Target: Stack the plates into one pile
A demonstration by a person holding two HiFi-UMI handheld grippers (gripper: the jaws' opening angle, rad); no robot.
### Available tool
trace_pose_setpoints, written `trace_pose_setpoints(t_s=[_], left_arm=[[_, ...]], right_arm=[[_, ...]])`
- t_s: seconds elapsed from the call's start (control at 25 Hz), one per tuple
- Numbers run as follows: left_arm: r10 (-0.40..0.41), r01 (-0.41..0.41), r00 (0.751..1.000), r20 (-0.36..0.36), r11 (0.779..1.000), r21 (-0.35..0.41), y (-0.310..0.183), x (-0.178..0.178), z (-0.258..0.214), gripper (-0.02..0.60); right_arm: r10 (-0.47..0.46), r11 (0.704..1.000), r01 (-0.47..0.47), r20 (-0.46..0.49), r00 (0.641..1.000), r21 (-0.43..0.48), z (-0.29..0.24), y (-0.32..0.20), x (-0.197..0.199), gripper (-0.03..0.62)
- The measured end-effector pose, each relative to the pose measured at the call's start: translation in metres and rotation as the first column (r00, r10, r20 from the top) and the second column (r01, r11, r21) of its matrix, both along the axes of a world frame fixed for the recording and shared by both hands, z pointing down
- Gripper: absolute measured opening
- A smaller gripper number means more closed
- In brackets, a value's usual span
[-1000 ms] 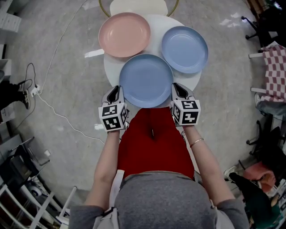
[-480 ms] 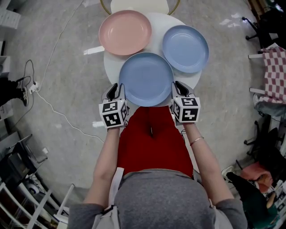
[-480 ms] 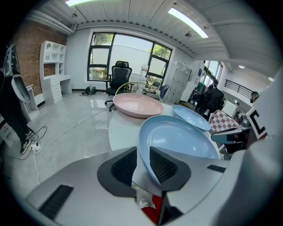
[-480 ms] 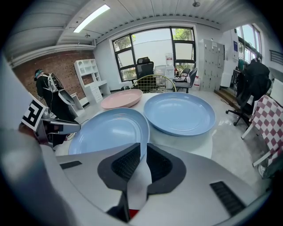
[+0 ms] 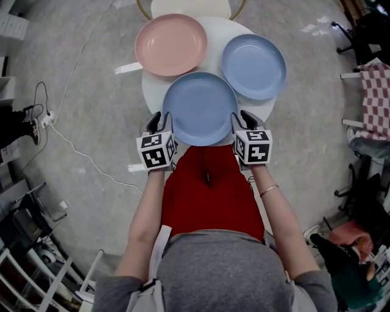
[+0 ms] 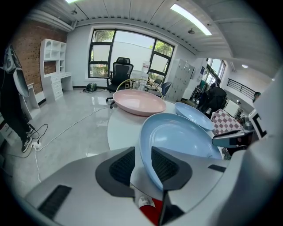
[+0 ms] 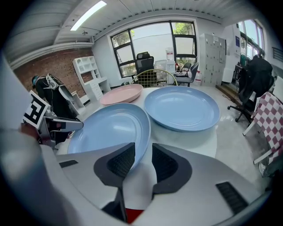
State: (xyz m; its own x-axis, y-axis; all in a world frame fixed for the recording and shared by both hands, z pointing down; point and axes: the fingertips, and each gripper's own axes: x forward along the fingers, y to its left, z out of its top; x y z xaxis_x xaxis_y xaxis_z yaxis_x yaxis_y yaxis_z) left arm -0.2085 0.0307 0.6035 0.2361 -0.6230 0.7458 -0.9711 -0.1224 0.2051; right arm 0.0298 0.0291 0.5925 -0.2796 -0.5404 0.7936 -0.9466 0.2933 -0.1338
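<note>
Closest to us, the left gripper [image 5: 161, 120] and the right gripper [image 5: 242, 118] sit at either side of the near blue plate [image 5: 200, 108], each pointing down and forward over the red cloth [image 5: 207, 189] on our lap. The left gripper's jaws have just been opening and now stand apart, with the plate's left rim between the pads but not pinched. The right gripper's jaws also stand apart, and the right rim runs between them close to one pad, so neither gripper has a hold on anything. The plate lies at the near edge of the round white table [image 5: 151, 91]. Beyond it, the second blue plate [image 5: 253, 66] rests to the right and the pink plate [image 5: 170, 44] to the left, each apart from the others, with a pale chair [image 5: 187, 7] behind the table. Nothing is stacked yet, so we judge the task to be at its very start, with the first pick being lined up. Next we would need to close both pairs of jaws evenly on opposite rims and lift the plate level so it does not tip. Then we would carry it over one of the far plates and lower it centred
</note>
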Motion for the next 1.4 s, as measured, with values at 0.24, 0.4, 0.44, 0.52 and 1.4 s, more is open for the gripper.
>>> trace_pose_setpoints(t_s=[0.24,0.4,0.44,0.52,1.4], left_arm=[[-0.022,0.021,0.999,-0.023,0.999,-0.031,-0.005,0.004,0.008,0.126],[-0.020,0.019,1.000,-0.021,0.998,-0.052,-0.008,0.007,0.011,0.124],[-0.017,0.016,1.000,-0.018,0.998,-0.058,-0.008,0.008,0.012,0.121],[-0.016,0.015,1.000,-0.012,0.997,-0.070,-0.009,0.009,0.014,0.110],[-0.053,0.051,0.998,-0.019,0.996,-0.079,0.021,0.004,-0.003,0.067]], right_arm=[[-0.005,0.999,0.005,0.004,1.000,-0.050,0.014,0.003,0.000,0.110],[-0.004,0.998,0.004,0.002,1.000,-0.064,0.016,0.000,0.001,0.109],[-0.004,0.998,0.004,0.000,1.000,-0.068,0.017,-0.001,0.001,0.109],[-0.004,0.997,0.004,-0.001,1.000,-0.071,0.018,-0.002,-0.001,0.109],[-0.007,0.999,0.008,0.019,1.000,-0.046,0.001,0.013,-0.007,0.104]])
